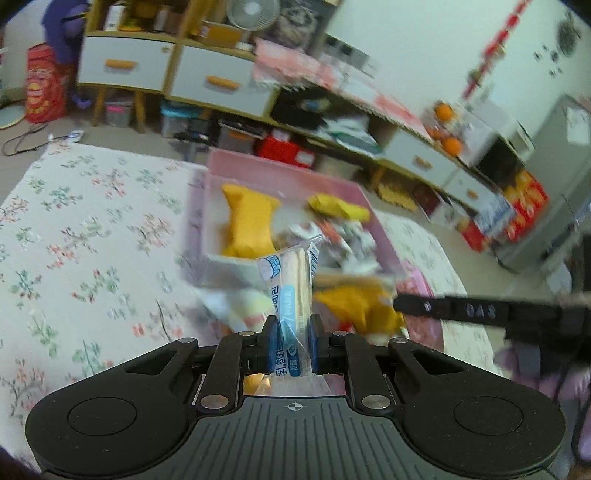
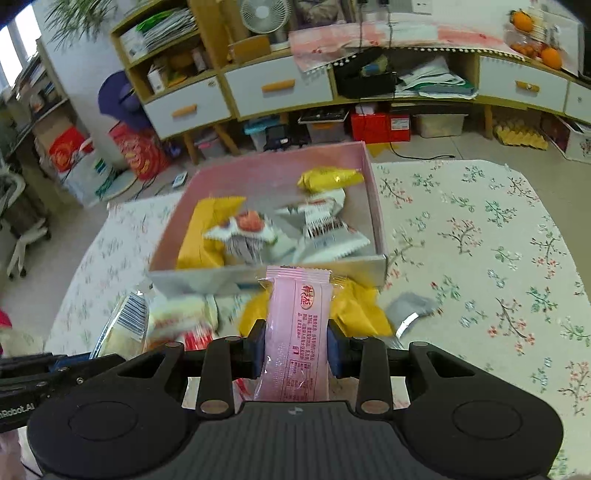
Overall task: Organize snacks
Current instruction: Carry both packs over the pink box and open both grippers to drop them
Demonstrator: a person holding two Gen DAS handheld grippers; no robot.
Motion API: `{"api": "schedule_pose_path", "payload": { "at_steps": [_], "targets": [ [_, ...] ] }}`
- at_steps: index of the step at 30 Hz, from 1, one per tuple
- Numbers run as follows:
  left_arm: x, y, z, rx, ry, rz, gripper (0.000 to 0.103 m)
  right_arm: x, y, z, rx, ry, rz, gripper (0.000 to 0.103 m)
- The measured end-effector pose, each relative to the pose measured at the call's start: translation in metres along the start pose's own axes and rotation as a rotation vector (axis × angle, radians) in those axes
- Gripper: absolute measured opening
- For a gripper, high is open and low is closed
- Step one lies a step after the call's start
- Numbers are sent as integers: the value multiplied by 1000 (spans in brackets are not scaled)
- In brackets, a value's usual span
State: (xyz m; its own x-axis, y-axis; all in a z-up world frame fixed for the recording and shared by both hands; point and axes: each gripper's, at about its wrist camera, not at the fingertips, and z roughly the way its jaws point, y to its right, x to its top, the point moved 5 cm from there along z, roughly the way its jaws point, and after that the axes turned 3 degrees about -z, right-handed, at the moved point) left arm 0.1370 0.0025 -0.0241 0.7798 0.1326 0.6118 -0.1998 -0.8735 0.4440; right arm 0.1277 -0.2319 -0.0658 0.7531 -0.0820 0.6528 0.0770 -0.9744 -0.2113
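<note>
My left gripper (image 1: 291, 332) is shut on a clear-and-blue wrapped snack (image 1: 291, 288), held above the loose pile in front of the pink box (image 1: 284, 173). My right gripper (image 2: 295, 347) is shut on a pink wrapped snack (image 2: 299, 325), just short of the pink box's near wall (image 2: 266, 278). The box holds yellow packets (image 2: 328, 179) and white packets (image 2: 321, 221). Loose yellow packets (image 2: 354, 306) and white-red packets (image 2: 173, 321) lie on the floral cloth before the box. The right gripper's finger shows in the left wrist view (image 1: 461, 308).
A floral tablecloth (image 2: 480, 240) covers the table. A grey packet (image 2: 410, 308) lies right of the pile. Yellow-framed cabinets with white drawers (image 2: 277, 88), storage bins, a fan (image 2: 262, 14) and oranges (image 2: 550, 57) stand behind the table.
</note>
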Motion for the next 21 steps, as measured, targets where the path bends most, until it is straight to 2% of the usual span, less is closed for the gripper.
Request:
{"api": "schedule_pose_path", "payload": {
  "at_steps": [4,8,14,18,21],
  "targets": [
    [18,-7,9,15,40,-36,14,11,-8,7,-7,33,34,3],
    [43,-5,22,8,53,-25,14,23,-10,16,-11,50,52,3],
    [78,-1,60,-76,59,-68,14,55,-5,30,-27,98,84,3],
    [83,-4,88,-137,33,-124,14,76,-3,41,-4,148,114,3],
    [78,-8,106,-155,27,-120,14,84,-1,50,22,173,142,3]
  ]
}}
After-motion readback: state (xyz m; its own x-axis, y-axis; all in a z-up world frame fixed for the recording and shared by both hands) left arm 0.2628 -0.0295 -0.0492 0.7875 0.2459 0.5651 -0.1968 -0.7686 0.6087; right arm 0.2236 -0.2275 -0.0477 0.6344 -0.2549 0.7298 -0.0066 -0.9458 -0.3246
